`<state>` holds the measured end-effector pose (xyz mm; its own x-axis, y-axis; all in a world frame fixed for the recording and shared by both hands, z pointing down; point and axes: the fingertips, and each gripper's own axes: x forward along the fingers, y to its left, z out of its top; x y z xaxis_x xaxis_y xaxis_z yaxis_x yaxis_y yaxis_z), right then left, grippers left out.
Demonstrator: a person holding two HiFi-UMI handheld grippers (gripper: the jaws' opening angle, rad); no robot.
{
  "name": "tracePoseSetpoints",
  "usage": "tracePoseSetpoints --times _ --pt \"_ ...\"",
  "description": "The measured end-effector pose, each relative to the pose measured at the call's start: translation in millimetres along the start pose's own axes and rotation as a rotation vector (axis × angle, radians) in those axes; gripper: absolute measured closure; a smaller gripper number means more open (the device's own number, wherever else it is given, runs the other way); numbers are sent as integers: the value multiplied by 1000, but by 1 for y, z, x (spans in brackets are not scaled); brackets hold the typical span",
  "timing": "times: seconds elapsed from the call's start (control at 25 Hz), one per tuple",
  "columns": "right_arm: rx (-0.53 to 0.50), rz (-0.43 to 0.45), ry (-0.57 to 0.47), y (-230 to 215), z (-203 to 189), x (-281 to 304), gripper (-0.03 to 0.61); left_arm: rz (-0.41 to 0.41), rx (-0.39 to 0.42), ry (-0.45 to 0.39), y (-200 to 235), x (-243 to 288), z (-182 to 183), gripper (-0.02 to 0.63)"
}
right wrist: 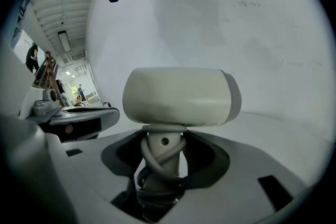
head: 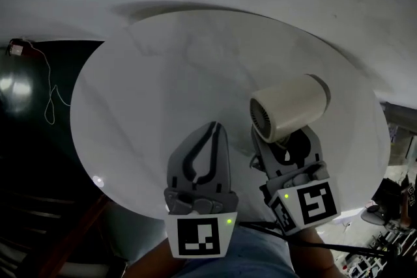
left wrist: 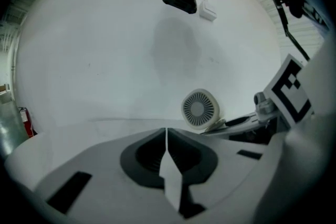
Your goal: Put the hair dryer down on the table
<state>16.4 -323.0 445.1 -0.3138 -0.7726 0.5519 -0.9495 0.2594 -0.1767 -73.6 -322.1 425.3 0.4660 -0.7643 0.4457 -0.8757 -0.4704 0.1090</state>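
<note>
Round white table (head: 163,75) below me, and the cream hair dryer (head: 290,107) hangs just over it, its cord-wrapped handle clamped in my right fingers (head: 309,146). Left fingers (head: 221,163) pressed together, empty. Not down yet, by my reckoning: lowering and letting go remain.

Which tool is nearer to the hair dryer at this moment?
Right. The right tool grips the hair dryer by its cord-wrapped handle; the left tool, shut and empty, sits apart on the dryer's left.
</note>
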Motion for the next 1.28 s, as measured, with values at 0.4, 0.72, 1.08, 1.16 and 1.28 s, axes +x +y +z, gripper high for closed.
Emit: tracePoseSetpoints --times 0.4,0.72,1.08,1.16,1.28 --pt "23 -19 130 -1 -20 32 359 5 -22 16 21 5 -8 600" --pt "83 -32 229 -4 -31 48 359 34 -44 24 42 7 -14 600" --pt "147 -54 334 -10 -55 58 357 25 -68 18 40 8 -20 600" --pt "149 -51 344 -12 -50 63 357 32 -75 25 44 13 -16 600" --pt "154 -38 346 -10 -50 68 351 46 -82 27 51 17 -16 600"
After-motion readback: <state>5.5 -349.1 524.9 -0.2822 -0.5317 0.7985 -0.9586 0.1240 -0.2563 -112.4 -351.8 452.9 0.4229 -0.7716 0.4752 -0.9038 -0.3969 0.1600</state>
